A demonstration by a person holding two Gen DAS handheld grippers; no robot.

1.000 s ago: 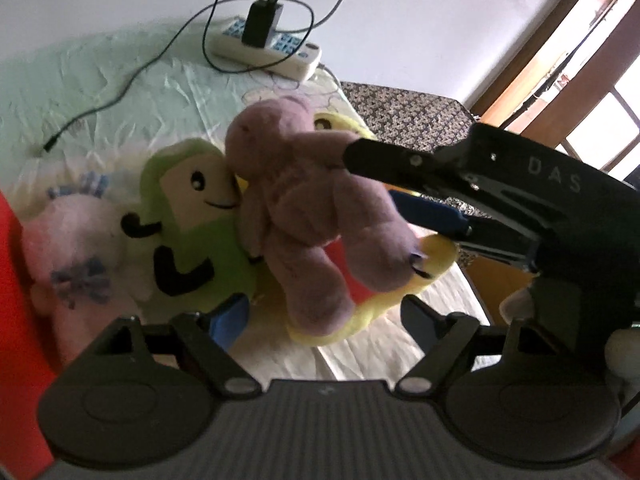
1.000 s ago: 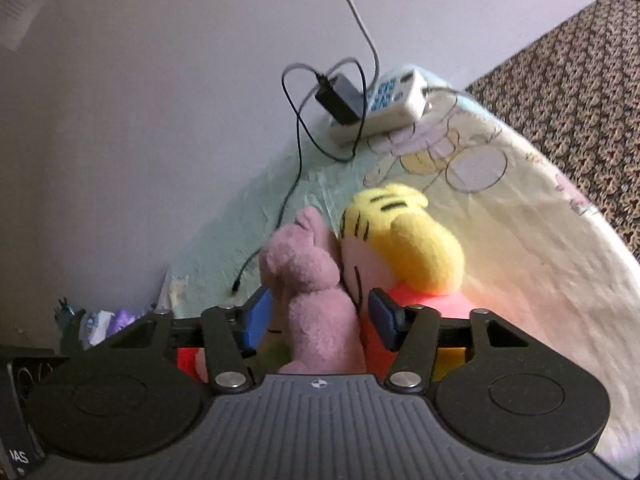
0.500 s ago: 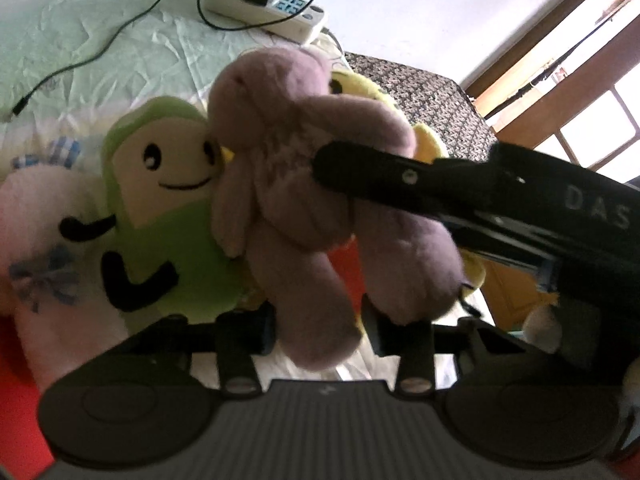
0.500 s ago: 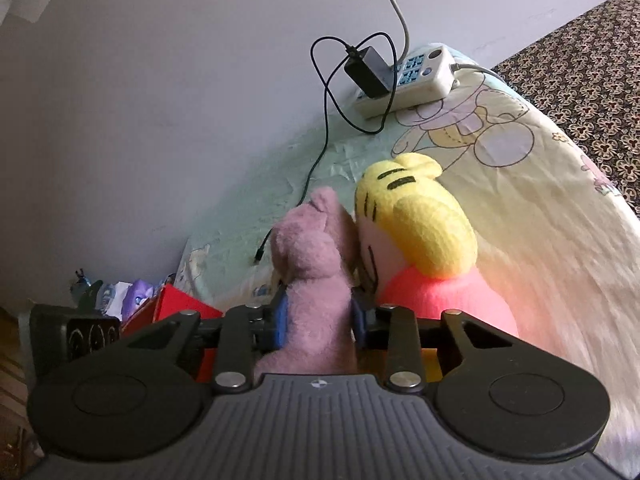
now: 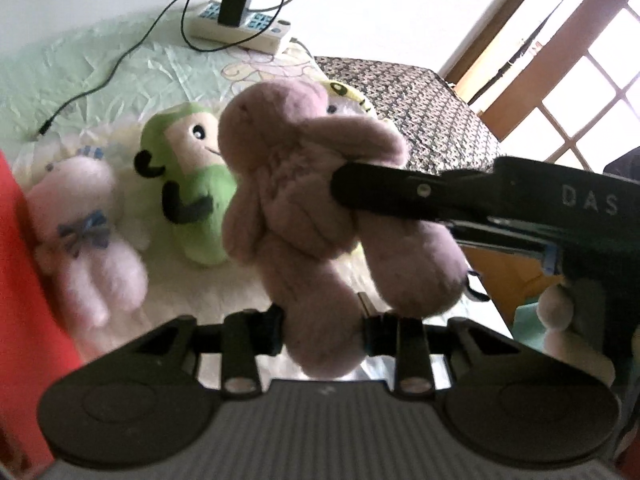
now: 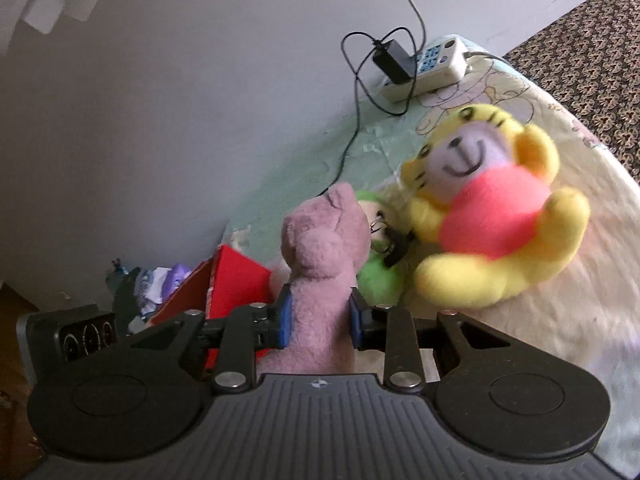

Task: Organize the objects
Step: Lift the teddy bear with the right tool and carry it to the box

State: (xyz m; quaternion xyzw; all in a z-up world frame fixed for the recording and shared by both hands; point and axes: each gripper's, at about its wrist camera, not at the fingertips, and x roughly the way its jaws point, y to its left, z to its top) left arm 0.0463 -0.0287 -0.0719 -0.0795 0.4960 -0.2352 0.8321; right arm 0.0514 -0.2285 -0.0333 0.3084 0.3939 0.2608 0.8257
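Observation:
A mauve plush bear [image 5: 296, 184] hangs in the air above the bed, held by both grippers. My left gripper [image 5: 322, 334] is shut on one of its legs. My right gripper [image 6: 320, 316] is shut on its body just below the head [image 6: 324, 236]; its black finger [image 5: 400, 192] crosses the bear in the left wrist view. A green plush [image 5: 192, 176] and a pale pink plush [image 5: 84, 224] lie on the sheet. A yellow tiger plush in a pink shirt [image 6: 492, 216] lies to their right.
A white power strip with a black charger [image 5: 240, 20] and its trailing cable sits at the wall end of the bed. A red box [image 6: 236, 280] stands at the left. A patterned dark cover [image 5: 412, 100] lies to the right of the sheet.
Both grippers closed on the mauve bear and lifted it off the other plush toys. The yellow tiger plush, earlier behind the bear, now lies exposed face up.

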